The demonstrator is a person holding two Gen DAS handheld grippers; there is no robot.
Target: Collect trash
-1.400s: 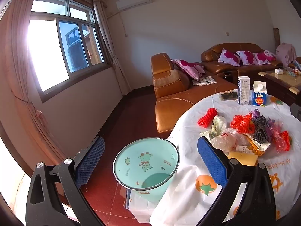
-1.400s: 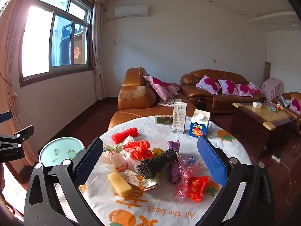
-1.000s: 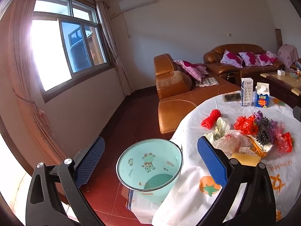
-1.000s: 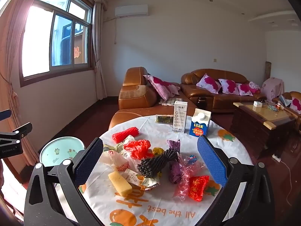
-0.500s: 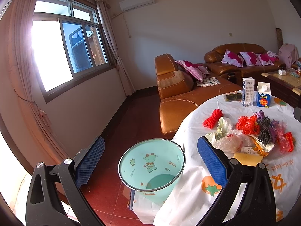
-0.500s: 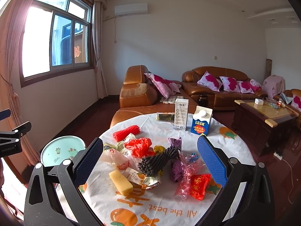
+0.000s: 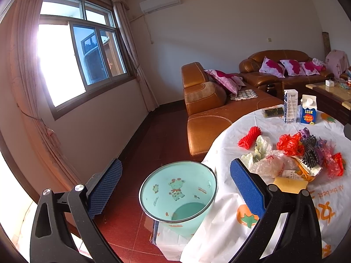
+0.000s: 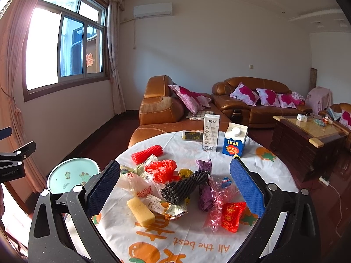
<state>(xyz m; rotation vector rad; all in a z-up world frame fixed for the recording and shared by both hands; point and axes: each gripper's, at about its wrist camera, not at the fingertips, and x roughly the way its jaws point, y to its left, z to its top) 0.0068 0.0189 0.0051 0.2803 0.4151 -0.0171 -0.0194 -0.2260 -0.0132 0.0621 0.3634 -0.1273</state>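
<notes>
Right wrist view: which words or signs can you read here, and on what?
"LOOK": blue and white gable-top carton.
"All the best": white round tablecloth, upside down from here.
Red character: window glass.
Tall white carton and clear printed bag: print too small.

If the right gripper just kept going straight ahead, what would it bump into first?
Most likely the trash pile: the right gripper is open and aimed at the dark ribbed wrapper in the middle of the table. Depth is hard to judge through the fisheye.

round table point(image 8: 258, 166), wrappers point(image 8: 186, 186), two cartons point(image 8: 234, 140)
</notes>
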